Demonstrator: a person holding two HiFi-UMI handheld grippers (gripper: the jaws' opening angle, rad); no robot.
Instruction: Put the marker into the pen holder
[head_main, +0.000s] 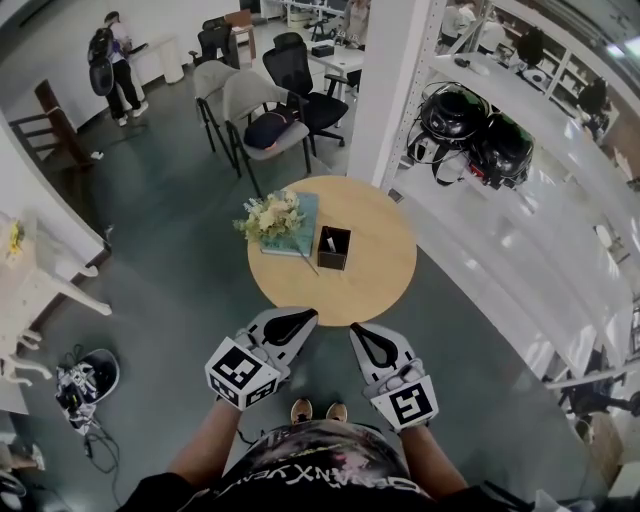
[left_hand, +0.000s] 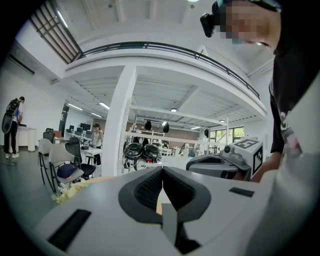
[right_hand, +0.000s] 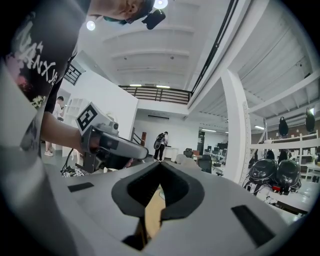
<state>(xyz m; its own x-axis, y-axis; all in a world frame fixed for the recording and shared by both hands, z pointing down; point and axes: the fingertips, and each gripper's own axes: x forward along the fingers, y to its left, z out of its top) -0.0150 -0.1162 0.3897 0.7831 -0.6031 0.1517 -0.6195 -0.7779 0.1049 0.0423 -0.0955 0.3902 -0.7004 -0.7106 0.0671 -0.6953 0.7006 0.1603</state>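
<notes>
Head view shows left gripper (head_main: 298, 320) and right gripper (head_main: 363, 336), fingers together, empty.

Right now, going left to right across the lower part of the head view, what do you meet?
Cabled gear on the floor → left gripper → right gripper.

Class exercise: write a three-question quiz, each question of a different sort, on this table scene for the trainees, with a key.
1. True or false: the left gripper has its jaws wide apart.
2. The flowers lie partly on: A) a teal book; B) a chair; C) the floor.
3. Fill in: the black pen holder stands on the round wooden ____.
Key: 1 false, the jaws are together with nothing between them. 2 A. 3 table.
</notes>
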